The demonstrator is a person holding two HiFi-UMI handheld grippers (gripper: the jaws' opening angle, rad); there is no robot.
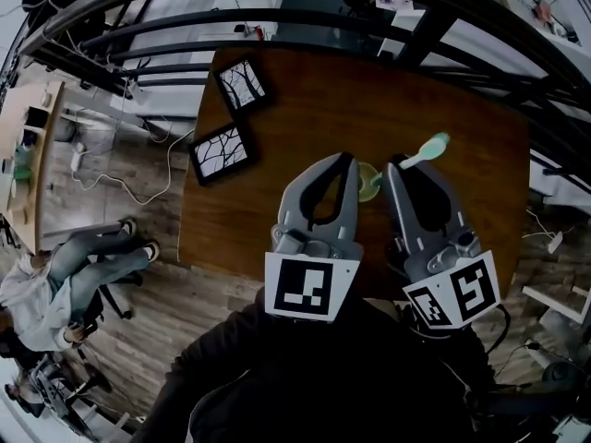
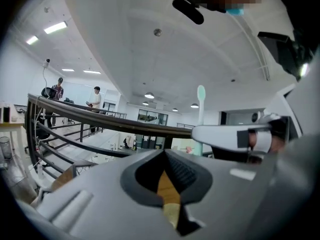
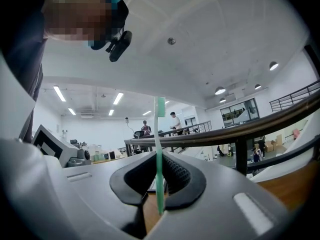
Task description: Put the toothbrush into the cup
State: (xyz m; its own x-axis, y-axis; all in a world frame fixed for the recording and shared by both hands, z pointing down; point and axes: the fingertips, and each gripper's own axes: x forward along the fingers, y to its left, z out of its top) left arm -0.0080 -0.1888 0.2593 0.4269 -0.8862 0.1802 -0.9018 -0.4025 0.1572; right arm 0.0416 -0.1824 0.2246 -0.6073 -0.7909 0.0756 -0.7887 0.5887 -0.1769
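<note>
Dark wood bench (image 1: 305,109) fills the middle of the head view, with a black railing (image 1: 277,17) beyond its far edge. The right gripper (image 1: 399,166) is clamped on the pale green toothbrush (image 1: 425,152). In the right gripper view the handle (image 3: 159,174) stands upright between the pads, bristle end uppermost. The left gripper (image 1: 349,162) has its tips drawn together with nothing between them. The pale green cup (image 1: 369,183) stands on the bench between the two grippers' tips, partly hidden by them, and the toothbrush head lies to its right, outside it. Two black picture frames (image 1: 242,85) (image 1: 222,151) lie at the bench's left end. A seated person (image 1: 83,266) is on the floor below.
</note>
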